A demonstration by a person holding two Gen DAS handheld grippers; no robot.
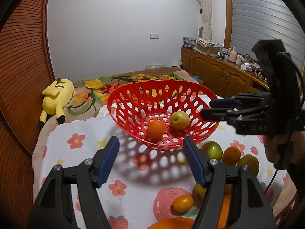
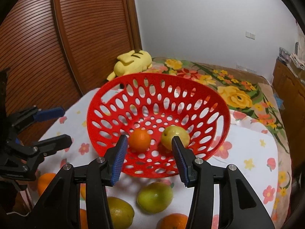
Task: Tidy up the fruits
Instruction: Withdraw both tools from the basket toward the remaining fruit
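the left wrist camera sits low and close, looking past its own fingers toward the red basket point(image 1: 162, 114) and the far wall. the right wrist camera looks from the right side, a bit higher and nearer, down into the same basket point(image 2: 158, 122). both views share the basket and the yellow plush toy point(image 1: 57, 99) point(image 2: 133, 62).

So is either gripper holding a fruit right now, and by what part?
Nothing is held. The left gripper and the right gripper are both open and empty, near the red perforated plastic basket.
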